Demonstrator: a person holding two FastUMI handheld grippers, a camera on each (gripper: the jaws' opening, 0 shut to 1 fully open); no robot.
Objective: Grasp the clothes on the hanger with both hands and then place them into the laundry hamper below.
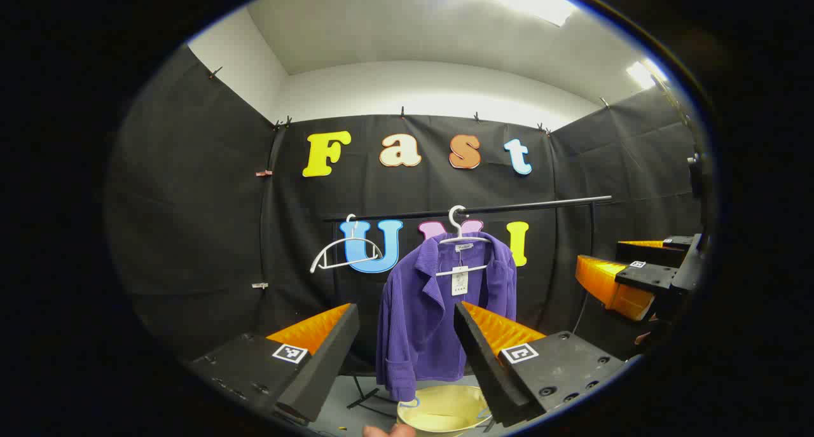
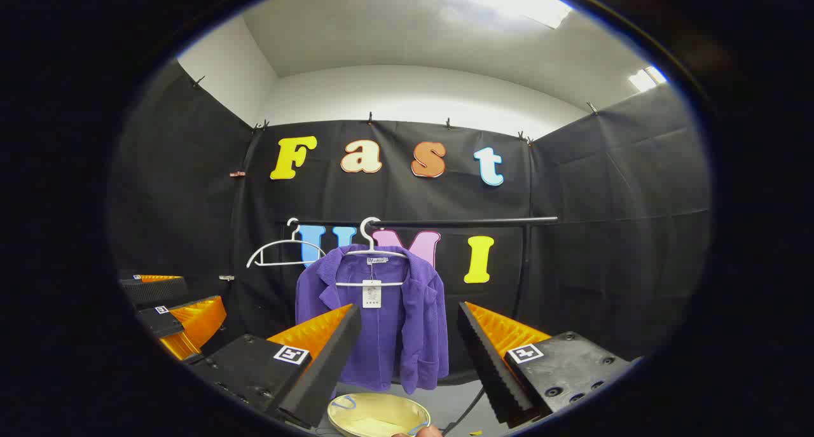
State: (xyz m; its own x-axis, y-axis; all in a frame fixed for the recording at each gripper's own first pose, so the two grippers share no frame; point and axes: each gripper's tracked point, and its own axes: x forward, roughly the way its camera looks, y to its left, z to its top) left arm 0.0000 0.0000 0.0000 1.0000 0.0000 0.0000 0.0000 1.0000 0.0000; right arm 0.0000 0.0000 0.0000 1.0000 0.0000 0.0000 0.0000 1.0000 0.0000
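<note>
Left gripper view: left gripper (image 1: 407, 335) held with fingers spread wide, nothing between them. Purple jacket (image 1: 439, 310) seen through the gap, well ahead of the fingertips and apart from them, hanging on a white hanger (image 1: 463, 241) hooked over a black rail (image 1: 509, 207). Paper tag (image 1: 460, 280) dangling at the jacket's collar opening. Second white hanger (image 1: 346, 252), bare, on the same rail to the jacket's left and tilted. Pale yellow laundry hamper (image 1: 442, 408) on the floor directly below the jacket's hem, its rim low in the view between the fingers. Right gripper (image 1: 626, 275) at the right edge, off to the side of the jacket, touching nothing; fingers apart. Fingertip of the holding hand (image 1: 389, 430) just at the bottom edge.

Right gripper view: right gripper (image 2: 407, 335) likewise with jaws wide apart and empty. Purple jacket (image 2: 378, 322) centred behind the gap, slightly toward the left finger, well clear of both tips. White hanger (image 2: 372, 249) on black rail (image 2: 458, 222); bare hanger (image 2: 283, 254) further left. Laundry hamper (image 2: 378, 415) under the jacket, at the bottom between the fingers. Left gripper (image 2: 172, 313) at the left edge, fingers parted, apart from the jacket.
</note>
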